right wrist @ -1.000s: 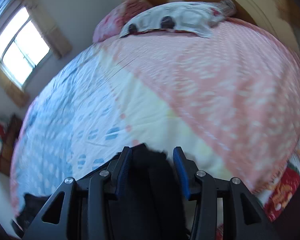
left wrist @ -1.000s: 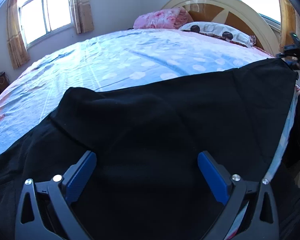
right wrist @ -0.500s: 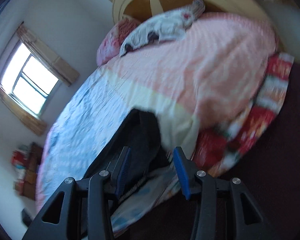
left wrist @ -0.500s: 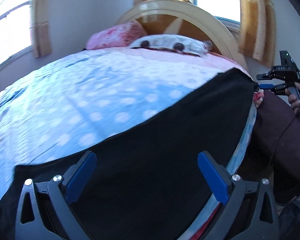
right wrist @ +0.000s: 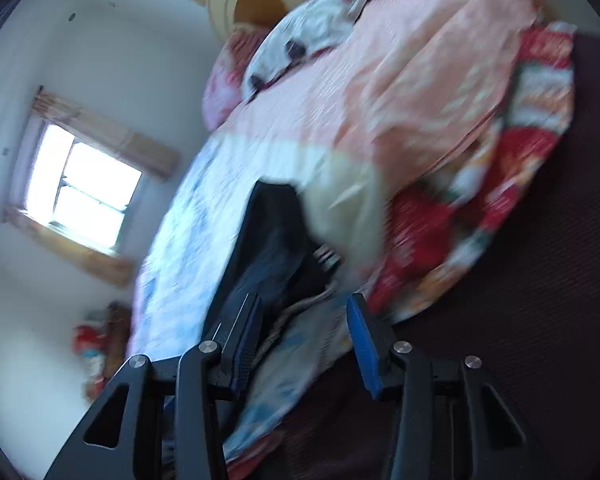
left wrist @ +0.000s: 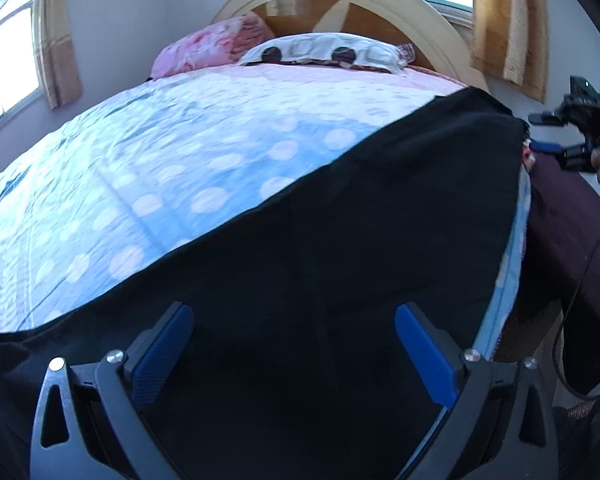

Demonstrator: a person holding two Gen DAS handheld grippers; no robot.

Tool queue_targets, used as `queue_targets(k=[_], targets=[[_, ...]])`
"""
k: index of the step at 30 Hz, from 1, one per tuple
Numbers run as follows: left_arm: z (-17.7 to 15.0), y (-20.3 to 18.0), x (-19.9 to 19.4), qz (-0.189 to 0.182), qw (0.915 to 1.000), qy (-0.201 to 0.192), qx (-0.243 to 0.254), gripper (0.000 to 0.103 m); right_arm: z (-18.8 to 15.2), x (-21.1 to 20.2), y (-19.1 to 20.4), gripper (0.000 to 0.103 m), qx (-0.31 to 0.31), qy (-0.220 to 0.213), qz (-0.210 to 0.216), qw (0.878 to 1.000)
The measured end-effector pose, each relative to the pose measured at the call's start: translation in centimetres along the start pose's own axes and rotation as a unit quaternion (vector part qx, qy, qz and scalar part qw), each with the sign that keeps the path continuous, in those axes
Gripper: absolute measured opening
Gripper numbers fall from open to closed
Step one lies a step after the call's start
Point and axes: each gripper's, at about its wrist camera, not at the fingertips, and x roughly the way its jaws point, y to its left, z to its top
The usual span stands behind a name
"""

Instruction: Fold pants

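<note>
The black pants (left wrist: pixel 340 240) lie spread along the near edge of the bed (left wrist: pixel 180 168), directly under and ahead of the left tongs (left wrist: pixel 294 354), whose jaws stand wide and empty above the cloth. Their long axis runs away rightward to the right tongs (right wrist: pixel 302 334), partly open, with the far corner between its jaws; whether it grips cannot be told.

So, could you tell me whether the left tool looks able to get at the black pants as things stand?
Probably yes: the left tool hangs open directly above the pants, which lie spread along the bed's near edge, with nothing between its fingers and the fabric.
</note>
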Motion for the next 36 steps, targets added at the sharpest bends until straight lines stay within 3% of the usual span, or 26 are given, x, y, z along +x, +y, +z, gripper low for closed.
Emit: queue_targets(k=[6,11,16,17,18,21,24,27,29,33,36], targets=[[-0.8,-0.3,0.5,0.001,1.0,0.002,0.004,0.103,-0.6,3.2,0.1,0.046,0.038,0.019,0.056,0.998],[-1.3,-0.1,0.7,-0.003,1.0,0.003,0.002,0.103,0.4,4.9,-0.3,0.046,0.068,0.016,0.063,0.996],[-1.5,0.2,0.5,-0.008,1.0,0.001,0.002,0.103,0.4,4.5,0.8,0.047,0.042,-0.002,0.07,0.997],[-1.5,0.2,0.4,-0.008,1.0,0.002,0.003,0.103,0.4,4.7,0.8,0.043,0.04,-0.002,0.058,0.998],[-1.5,0.3,0.3,-0.009,1.0,0.002,0.003,0.103,0.5,4.7,0.7,0.029,0.035,-0.003,0.046,0.998],[-1.4,0.7,-0.2,-0.015,0.9999,0.001,-0.005,0.103,0.0,3.7,3.1,0.015,-0.026,-0.026,0.021,0.999],[-1.5,2.3,-1.2,-0.033,0.9987,0.003,-0.04,0.103,-0.9,2.6,6.4,0.011,-0.099,-0.051,0.024,0.994],[-1.6,4.1,-2.2,-0.058,0.9943,-0.003,-0.09,0.103,-3.3,2.6,12.1,0.01,-0.217,-0.054,0.027,0.974],[-1.6,5.2,-2.9,-0.078,0.989,-0.014,-0.125,0.103,-5.9,3.8,16.0,0.01,-0.302,-0.035,0.028,0.952],[-2.0,5.5,-2.8,-0.117,0.9798,-0.021,-0.161,0.103,-11.9,8.6,20.8,0.01,-0.434,0.027,0.022,0.9],[-2.4,5.5,-2.3,-0.153,0.9705,-0.015,-0.186,0.103,-17.3,13.2,21.9,0.01,-0.518,0.097,-0.008,0.85]])
